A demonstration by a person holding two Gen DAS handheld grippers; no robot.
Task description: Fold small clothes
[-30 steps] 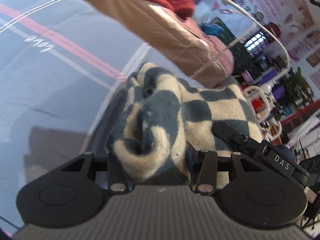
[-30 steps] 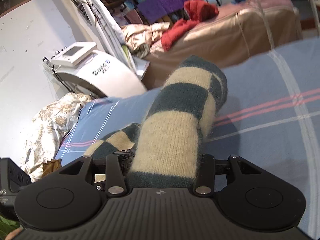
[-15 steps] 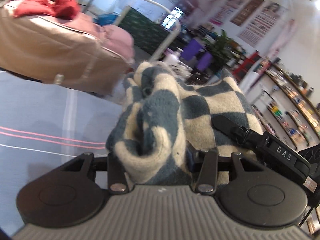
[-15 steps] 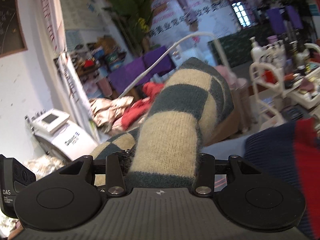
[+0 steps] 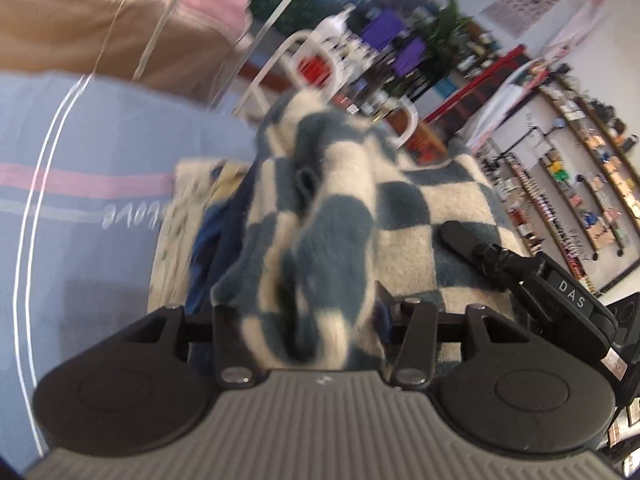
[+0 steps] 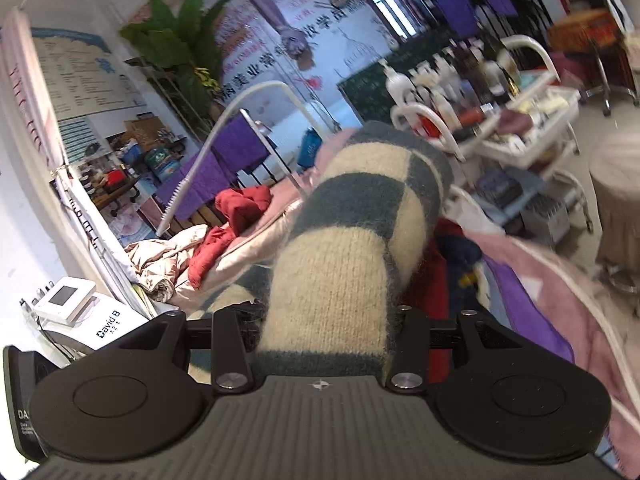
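Observation:
A cream and dark-teal checkered knit garment [image 5: 328,240] hangs bunched between both grippers. In the left wrist view my left gripper [image 5: 316,320] has a thick fold of it between its fingers; the jaws are opening, and the knit still fills the gap. The right gripper's black finger [image 5: 460,236] lies on the same garment further right. The right wrist view shows my right gripper [image 6: 324,332] shut on a rolled part of the garment [image 6: 352,260], which rises away from the camera. Both pairs of fingertips are hidden under the knit.
Below the garment lie a cream cloth [image 5: 176,216] and a navy one [image 5: 212,240] on the blue striped sheet [image 5: 80,160]. Red, navy, purple and pink clothes [image 6: 520,280] lie to the right. Behind are a white trolley with bottles [image 6: 500,120] and a tan bed [image 5: 80,20].
Both grippers have carried the garment sideways off the open blue sheet to above the pile of other clothes at the bed's edge. The left jaws stand slightly wider.

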